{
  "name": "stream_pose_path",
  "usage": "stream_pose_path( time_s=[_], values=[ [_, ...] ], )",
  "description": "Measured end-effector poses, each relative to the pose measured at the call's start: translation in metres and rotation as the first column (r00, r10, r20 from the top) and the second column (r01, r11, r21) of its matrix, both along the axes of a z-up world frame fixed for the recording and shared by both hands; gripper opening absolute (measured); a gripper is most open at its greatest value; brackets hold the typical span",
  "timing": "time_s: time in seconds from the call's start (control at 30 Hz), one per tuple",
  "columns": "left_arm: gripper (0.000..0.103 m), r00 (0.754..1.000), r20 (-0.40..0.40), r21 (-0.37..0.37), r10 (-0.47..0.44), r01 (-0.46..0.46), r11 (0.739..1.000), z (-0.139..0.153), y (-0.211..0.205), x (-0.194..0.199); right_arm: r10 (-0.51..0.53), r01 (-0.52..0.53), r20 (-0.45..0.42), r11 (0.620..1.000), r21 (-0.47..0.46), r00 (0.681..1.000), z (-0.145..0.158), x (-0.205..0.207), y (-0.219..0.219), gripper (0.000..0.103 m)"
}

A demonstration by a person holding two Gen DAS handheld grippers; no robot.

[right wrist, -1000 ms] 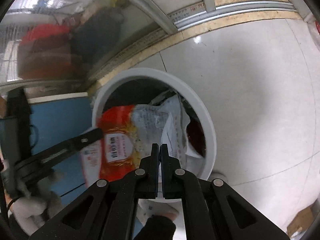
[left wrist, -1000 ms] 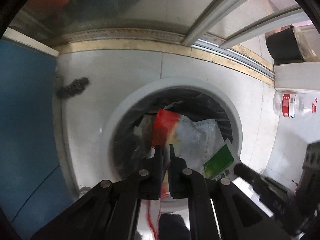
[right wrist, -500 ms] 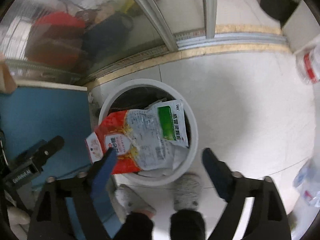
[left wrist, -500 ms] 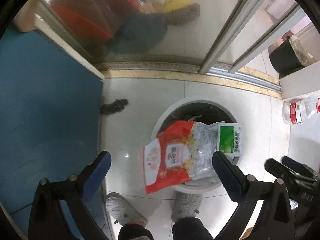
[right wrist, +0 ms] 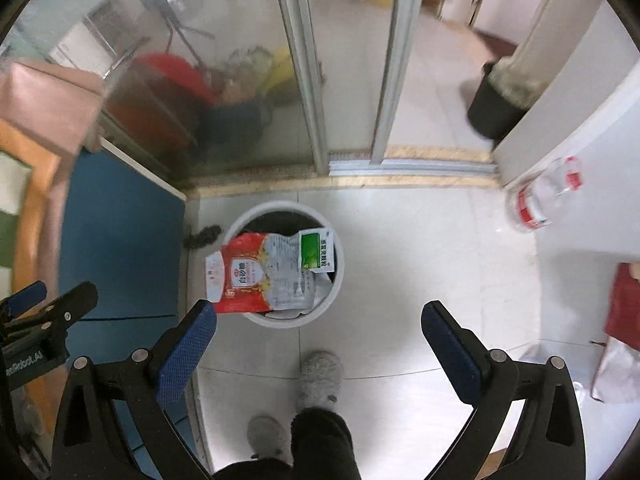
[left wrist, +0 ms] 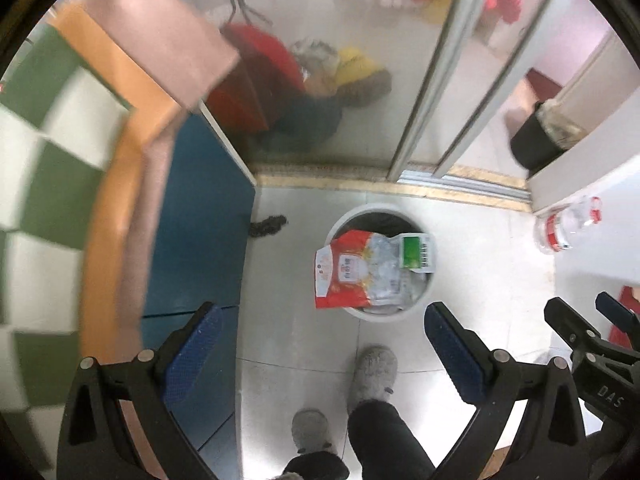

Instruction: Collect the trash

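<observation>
Pale glossy floor tiles [left wrist: 472,280] run up to a glass sliding door with a yellowish threshold strip [right wrist: 400,178], and a blue panel [right wrist: 120,240] stands on the left. On the tiles sits a round white waste bin [left wrist: 430,284], filled to the top. Across its mouth lies a red and clear plastic food bag [left wrist: 352,274] with a white label, its red end hanging over the bin's left rim; a white packet with a green square [left wrist: 416,252] rests on it toward the right. A clear plastic bottle with a red label [right wrist: 540,196] lies on a white ledge to the right. Both tools hang high above the bin, looking down past grey slippers [right wrist: 320,376]. The left gripper [left wrist: 320,356] is spread wide and holds nothing; the right gripper [right wrist: 318,354] is likewise spread wide with nothing between its blue pads [right wrist: 184,356].
</observation>
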State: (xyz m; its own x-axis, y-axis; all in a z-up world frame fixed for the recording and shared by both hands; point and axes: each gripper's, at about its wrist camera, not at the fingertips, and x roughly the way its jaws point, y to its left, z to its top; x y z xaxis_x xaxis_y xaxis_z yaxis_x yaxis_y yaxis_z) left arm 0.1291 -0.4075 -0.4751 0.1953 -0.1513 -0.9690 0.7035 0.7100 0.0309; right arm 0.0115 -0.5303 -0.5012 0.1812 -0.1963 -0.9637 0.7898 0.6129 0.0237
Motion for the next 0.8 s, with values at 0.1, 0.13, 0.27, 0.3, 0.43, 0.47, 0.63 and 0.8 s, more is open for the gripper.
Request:
stream_pose_path(
  time_s=[0.1, 0.13, 0.27, 0.3, 0.43, 0.47, 0.63, 0.8],
  values=[
    [0.103, 0.999, 0.027, -0.041, -0.02, 0.021, 0.999, 0.049, 0.02, -0.017, -0.019, 0.02, 0.02, 0.999, -0.051, 1.0, 0.061, -0.02, 0.028, 0.103],
    [0.103, 0.999, 0.038, -0.057, -0.027, 0.029, 0.998, 0.07, 0.029, -0.025, -0.024, 0.026, 0.029, 0.998, -0.063, 0.999, 0.077, -0.026, 0.037, 0.103],
    [0.103, 0.997, 0.064, -0.108, -0.048, 0.055, 0.993, 0.133, 0.061, -0.047, -0.043, 0.052, 0.081, 0.993, -0.11, 0.996, 0.158, -0.053, 0.083, 0.103],
    [0.103, 0.996, 0.065, -0.121, -0.055, 0.062, 0.991, 0.148, 0.069, -0.051, -0.048, 0.059, 0.098, 0.992, -0.113, 0.994, 0.177, -0.06, 0.095, 0.103],
    [0.103, 0.994, 0.057, -0.184, -0.088, 0.097, 0.978, 0.215, 0.1, -0.073, -0.067, 0.087, 0.176, 0.99, -0.113, 0.982, 0.251, -0.087, 0.134, 0.103],
    [0.103, 0.994, 0.052, -0.198, -0.095, 0.103, 0.975, 0.228, 0.106, -0.077, -0.063, 0.087, 0.193, 0.99, -0.114, 0.979, 0.269, -0.094, 0.143, 0.103],
    [0.103, 0.99, 0.029, -0.275, -0.135, 0.137, 0.952, 0.292, 0.133, -0.1, -0.023, 0.049, 0.26, 0.994, -0.095, 0.965, 0.339, -0.118, 0.181, 0.103],
    [0.103, 0.988, 0.046, -0.332, -0.145, 0.152, 0.931, 0.34, 0.155, -0.117, -0.004, 0.032, 0.333, 0.996, -0.08, 0.943, 0.392, -0.142, 0.197, 0.103]
  ],
)
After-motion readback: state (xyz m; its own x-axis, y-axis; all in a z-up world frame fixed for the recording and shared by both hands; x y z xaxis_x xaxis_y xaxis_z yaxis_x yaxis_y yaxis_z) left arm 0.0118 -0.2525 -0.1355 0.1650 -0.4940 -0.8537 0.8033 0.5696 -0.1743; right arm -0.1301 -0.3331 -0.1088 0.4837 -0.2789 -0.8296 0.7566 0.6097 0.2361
